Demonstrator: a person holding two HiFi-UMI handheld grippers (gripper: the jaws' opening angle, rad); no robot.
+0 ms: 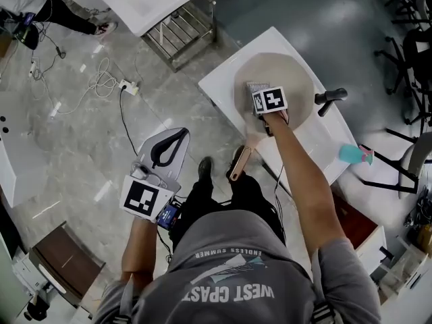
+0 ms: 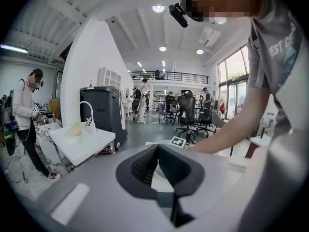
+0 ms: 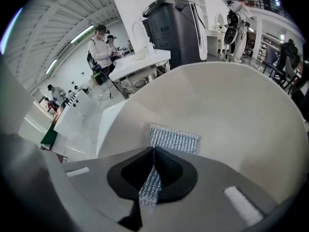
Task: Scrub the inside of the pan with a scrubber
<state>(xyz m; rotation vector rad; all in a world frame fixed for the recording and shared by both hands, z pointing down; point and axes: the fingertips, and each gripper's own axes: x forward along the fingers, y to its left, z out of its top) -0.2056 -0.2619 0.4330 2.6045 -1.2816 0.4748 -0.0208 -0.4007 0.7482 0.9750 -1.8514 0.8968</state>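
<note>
Sweep the silver mesh scrubber (image 3: 175, 140), clenched in the jaws of the right gripper (image 3: 153, 154) and apparently pressed on the inner floor of the pan (image 1: 297, 69) (on the white table (image 1: 223, 79)), in flat overlapping strokes toward the wall, while the left gripper (image 2: 157, 149), jaws together and empty, hangs clear.

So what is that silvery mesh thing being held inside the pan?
The scrubber is a flat, rectangular pad of silver mesh, like woven metal thread. One end is pinched between the shut jaws of the right gripper, with a strip trailing back between them. The rest spreads out and seems to rest against the pale inner surface of the pan.
</note>
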